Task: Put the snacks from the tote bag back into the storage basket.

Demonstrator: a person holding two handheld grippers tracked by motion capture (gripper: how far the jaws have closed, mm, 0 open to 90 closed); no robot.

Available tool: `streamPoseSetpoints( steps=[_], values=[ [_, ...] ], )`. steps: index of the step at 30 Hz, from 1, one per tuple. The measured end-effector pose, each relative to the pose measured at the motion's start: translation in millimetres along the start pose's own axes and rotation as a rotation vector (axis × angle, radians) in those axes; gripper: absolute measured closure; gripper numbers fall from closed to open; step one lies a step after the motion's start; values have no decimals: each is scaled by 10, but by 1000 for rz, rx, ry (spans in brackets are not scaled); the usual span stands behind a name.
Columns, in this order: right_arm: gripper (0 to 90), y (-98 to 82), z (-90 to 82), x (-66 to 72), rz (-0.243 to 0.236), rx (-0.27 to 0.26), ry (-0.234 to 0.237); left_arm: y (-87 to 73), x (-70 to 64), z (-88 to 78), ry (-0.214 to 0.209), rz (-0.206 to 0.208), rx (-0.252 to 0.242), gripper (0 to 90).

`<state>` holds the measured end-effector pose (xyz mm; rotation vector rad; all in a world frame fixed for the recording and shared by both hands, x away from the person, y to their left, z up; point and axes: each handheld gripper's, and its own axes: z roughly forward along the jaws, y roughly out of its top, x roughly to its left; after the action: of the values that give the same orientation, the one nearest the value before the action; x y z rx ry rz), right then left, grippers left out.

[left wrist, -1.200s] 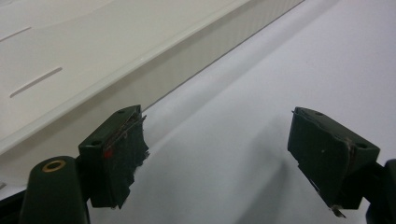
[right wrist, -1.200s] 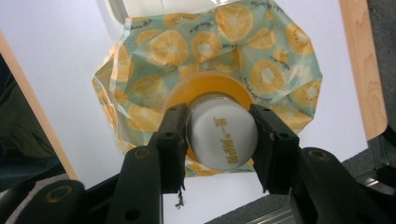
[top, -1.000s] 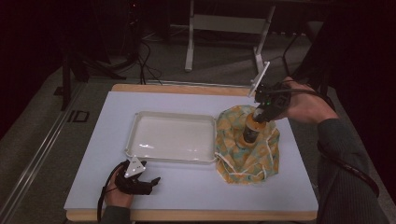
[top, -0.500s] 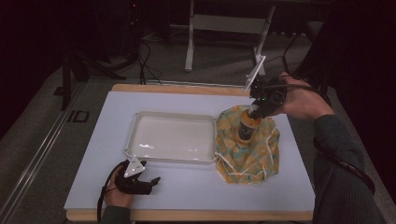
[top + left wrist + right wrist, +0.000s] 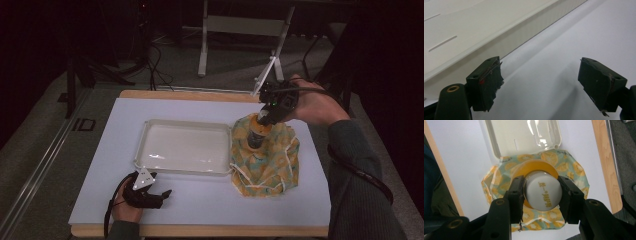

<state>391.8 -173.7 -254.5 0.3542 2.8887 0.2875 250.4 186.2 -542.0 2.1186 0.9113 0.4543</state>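
Bottle [image 5: 543, 195] with a white cap and orange body stands right of centre in the high view, and at the centre of the right gripper view, in the middle of a lemon-print cloth bag [image 5: 265, 157] that lies slumped around it on the white table [image 5: 200, 200]. The right gripper [image 5: 543, 196] comes down from above with its jaws part-way closed and pressed on either side of the cap, so it has hold of the bottle by its top. Rigid and smooth, the cap looks likely to slip or twist under a light squeeze, and a full bottle would hang heavy from so small a hold; a grip lower on the neck seems safer. Soft and limp, the bag will probably cling or drag as the bottle rises. To the left of the bag sits a shallow white tray [image 5: 150, 131]. The left gripper [image 5: 541, 82] rests at the lower left of the high view, jaws wide apart, holding nothing.
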Motion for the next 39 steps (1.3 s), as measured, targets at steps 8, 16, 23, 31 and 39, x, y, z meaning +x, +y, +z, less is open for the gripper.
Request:
streamPoseSetpoints(
  steps=[8, 16, 23, 31, 39],
  values=[
    [588, 99, 14, 23, -19, -11, 9, -1, 4, -1, -4, -2, 0, 193],
    [588, 190, 47, 50, -36, -18, 14, 1, 3, 1, -3, -2, 1, 193],
    [588, 261, 86, 89, -55, -25, 24, 0, 4, 2, -4, -3, 0, 193],
    [589, 316, 140, 115, -61, -33, 32, 1, 2, 2, -6, 1, 1, 193],
    [588, 375, 160, 146, -70, -39, 34, 1, 3, 2, -6, -1, 1, 193]
  ],
)
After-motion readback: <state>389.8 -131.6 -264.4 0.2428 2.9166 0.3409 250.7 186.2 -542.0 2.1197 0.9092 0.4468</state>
